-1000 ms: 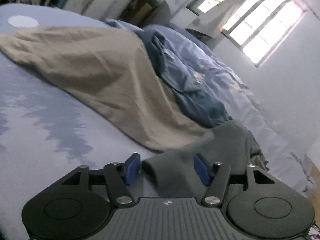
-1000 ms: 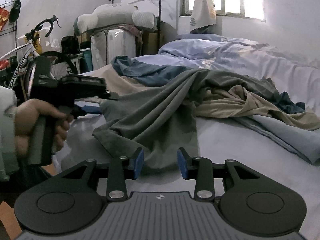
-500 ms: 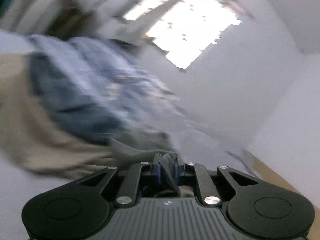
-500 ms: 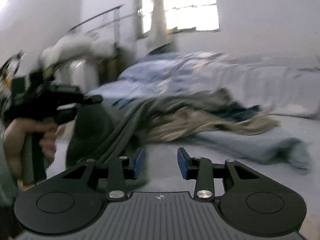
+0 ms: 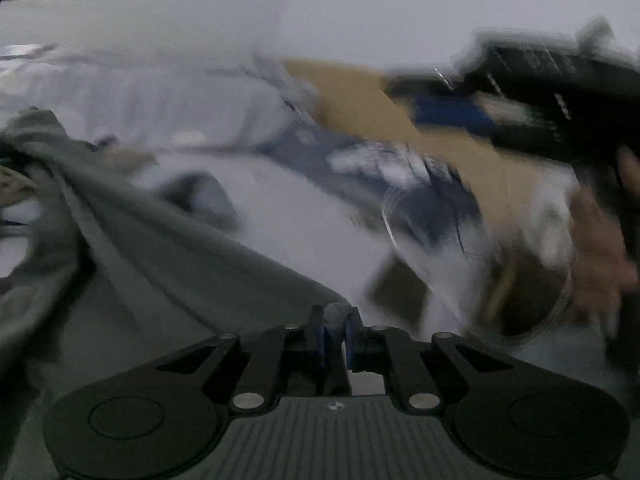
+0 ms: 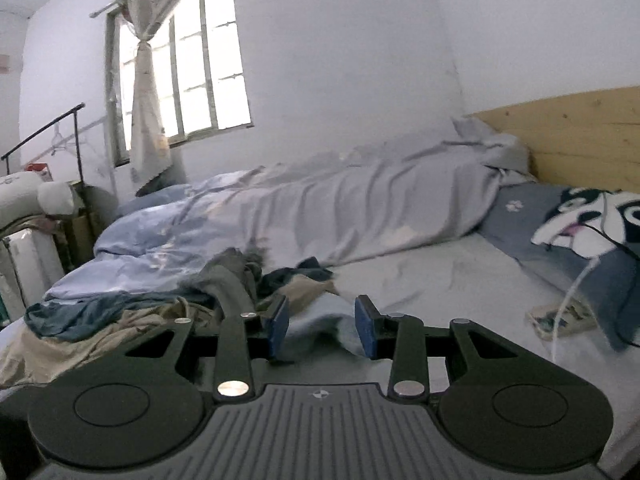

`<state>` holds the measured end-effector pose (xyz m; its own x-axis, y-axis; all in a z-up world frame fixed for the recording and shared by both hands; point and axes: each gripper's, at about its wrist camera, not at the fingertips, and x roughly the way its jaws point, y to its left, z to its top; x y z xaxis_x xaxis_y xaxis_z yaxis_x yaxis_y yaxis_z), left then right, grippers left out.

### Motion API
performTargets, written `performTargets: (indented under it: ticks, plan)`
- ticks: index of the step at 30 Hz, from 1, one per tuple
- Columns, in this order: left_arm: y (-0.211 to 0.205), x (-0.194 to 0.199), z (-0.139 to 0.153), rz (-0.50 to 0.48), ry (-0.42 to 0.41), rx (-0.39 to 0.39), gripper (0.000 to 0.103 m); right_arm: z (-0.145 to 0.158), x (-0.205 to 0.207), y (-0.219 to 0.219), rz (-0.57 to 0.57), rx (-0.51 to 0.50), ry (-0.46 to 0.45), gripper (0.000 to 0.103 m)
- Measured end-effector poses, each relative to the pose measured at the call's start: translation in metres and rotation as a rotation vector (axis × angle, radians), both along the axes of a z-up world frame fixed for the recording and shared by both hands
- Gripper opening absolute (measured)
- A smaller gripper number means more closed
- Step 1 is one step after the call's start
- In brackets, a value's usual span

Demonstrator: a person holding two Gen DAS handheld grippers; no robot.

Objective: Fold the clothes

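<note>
My left gripper (image 5: 335,332) is shut on a fold of the grey-green garment (image 5: 140,248), which stretches taut from the jaws up to the left; this view is blurred by motion. In the right wrist view the same grey-green garment (image 6: 230,280) rises out of a clothes pile with a tan garment (image 6: 60,344) and a dark blue garment (image 6: 80,312). My right gripper (image 6: 322,326) is open above the bed sheet (image 6: 440,280), nothing between its blue pads (image 6: 278,322). A hand (image 5: 600,240) holding the right gripper shows at the right of the left wrist view.
A rumpled pale blue duvet (image 6: 320,208) fills the far side of the bed. A cartoon-print pillow (image 6: 592,220), a white cable (image 6: 576,288) and a small flat item (image 6: 560,320) lie by the wooden headboard (image 6: 580,132). A window (image 6: 188,68) is at the back left.
The left gripper closed on the grey-green garment's edge and swung fast, dragging the cloth with it. The right gripper lifted off the garment and turned right toward the bed's head.
</note>
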<state>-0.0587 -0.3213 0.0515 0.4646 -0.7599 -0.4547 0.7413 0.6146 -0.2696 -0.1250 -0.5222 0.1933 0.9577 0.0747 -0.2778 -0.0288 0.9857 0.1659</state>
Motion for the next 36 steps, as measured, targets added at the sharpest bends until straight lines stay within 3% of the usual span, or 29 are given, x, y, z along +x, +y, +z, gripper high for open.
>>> performTargets:
  ticks: [2,4,6,10,13,16,20,26,33,34,36]
  plan:
    - [0.0,-0.006,-0.001,-0.032,0.019,0.022,0.018,-0.006,0.003,-0.003,0.01,0.0,0.026,0.039]
    - [0.014,-0.007,0.002,-0.045,0.05,-0.01,0.028,-0.014,0.007,-0.005,0.019,-0.004,0.047,0.039]
    - [0.034,-0.009,0.006,0.01,0.067,-0.041,0.057,-0.023,0.01,-0.005,0.032,0.011,0.065,0.039]
    - [0.089,-0.001,0.021,0.191,0.087,-0.118,0.059,-0.038,0.018,0.002,0.068,0.033,0.092,0.04]
    - [0.142,0.002,0.023,0.414,0.078,-0.161,0.059,-0.047,0.022,0.014,0.111,0.024,0.104,0.04]
    - [0.19,0.002,0.019,0.656,0.083,-0.172,0.059,-0.052,0.027,0.03,0.155,0.005,0.117,0.04]
    - [0.233,-0.001,0.008,0.865,0.121,-0.18,0.059,-0.053,0.03,0.049,0.206,-0.004,0.112,0.04]
    - [0.255,0.003,-0.023,0.871,0.261,-0.196,0.059,-0.056,0.038,0.068,0.243,-0.018,0.127,0.04]
    - [0.248,0.019,-0.035,0.78,0.333,-0.257,0.057,-0.075,0.03,0.076,0.258,-0.16,0.223,0.042]
    - [0.248,0.021,-0.037,0.782,0.345,-0.283,0.055,-0.079,0.029,0.076,0.262,-0.184,0.239,0.043]
    - [0.246,0.026,-0.042,0.784,0.378,-0.319,0.031,-0.088,0.025,0.078,0.277,-0.237,0.281,0.043]
